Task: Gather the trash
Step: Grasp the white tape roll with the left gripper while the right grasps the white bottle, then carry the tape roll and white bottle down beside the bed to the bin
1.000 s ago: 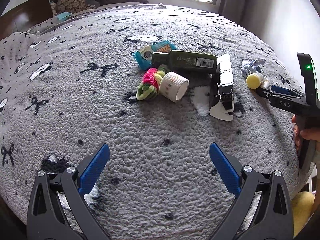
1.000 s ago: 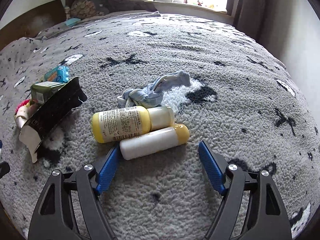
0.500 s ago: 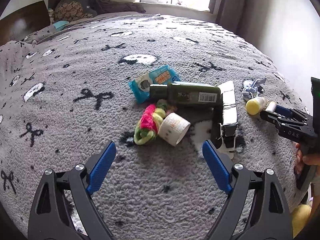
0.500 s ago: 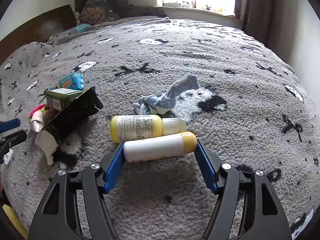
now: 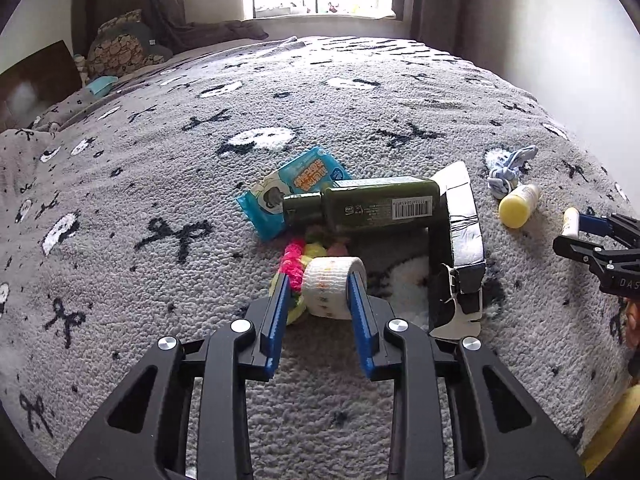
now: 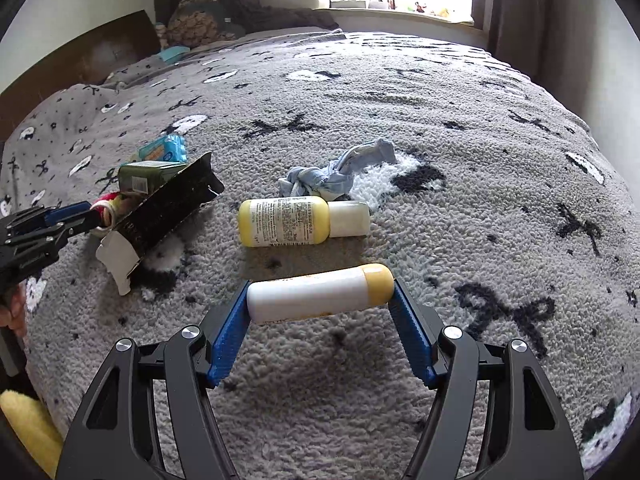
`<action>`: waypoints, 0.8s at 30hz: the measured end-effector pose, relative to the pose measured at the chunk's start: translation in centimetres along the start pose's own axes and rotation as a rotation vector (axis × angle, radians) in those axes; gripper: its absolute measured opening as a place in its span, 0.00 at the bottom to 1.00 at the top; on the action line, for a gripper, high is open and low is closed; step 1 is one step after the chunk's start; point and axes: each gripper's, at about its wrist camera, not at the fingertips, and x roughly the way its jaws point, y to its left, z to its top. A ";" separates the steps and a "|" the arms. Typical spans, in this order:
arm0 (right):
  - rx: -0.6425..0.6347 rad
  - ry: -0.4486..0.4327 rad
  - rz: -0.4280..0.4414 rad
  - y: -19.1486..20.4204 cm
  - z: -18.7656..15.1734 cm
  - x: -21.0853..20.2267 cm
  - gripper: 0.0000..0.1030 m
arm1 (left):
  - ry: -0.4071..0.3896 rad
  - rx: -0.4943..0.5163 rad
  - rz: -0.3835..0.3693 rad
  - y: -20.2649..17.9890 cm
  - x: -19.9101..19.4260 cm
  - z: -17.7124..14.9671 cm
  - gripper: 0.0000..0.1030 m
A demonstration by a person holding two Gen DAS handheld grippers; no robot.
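My left gripper [image 5: 318, 292] is shut on a white tape roll [image 5: 330, 286], which lies against a pink and yellow knitted ring [image 5: 291, 266] on the grey bedspread. Behind them lie a dark green bottle [image 5: 376, 204], a blue wipes packet [image 5: 294, 188] and a black carton [image 5: 460, 240]. My right gripper [image 6: 320, 300] is shut endwise on a white tube with a yellow cap [image 6: 320, 294], held just above the bedspread. A yellow bottle with a white cap [image 6: 302, 220] lies behind it, next to a crumpled blue sock [image 6: 336, 174].
The bedspread [image 5: 360, 112] has black bow patterns and runs to a window at the back. Pillows [image 5: 120, 52] lie at the far left. A wall is at the right. A yellow object [image 6: 32, 428] shows below the bed's near edge.
My left gripper moved forward and shut on the tape roll. My right gripper shut on the white tube and drew it away from the yellow bottle.
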 end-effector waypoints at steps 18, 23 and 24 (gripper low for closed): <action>-0.007 -0.043 0.033 2.1 -3.0 -4.6 0.67 | -0.078 -0.018 -0.022 -0.3 -6.9 -2.5 0.04; -0.027 -0.087 0.038 3.4 -4.4 -8.0 0.67 | -0.108 0.003 -0.036 -2.0 -10.3 -4.2 0.04; -0.033 -0.097 0.042 3.7 -4.8 -8.7 0.67 | -0.113 0.006 -0.041 -2.4 -10.9 -4.5 0.04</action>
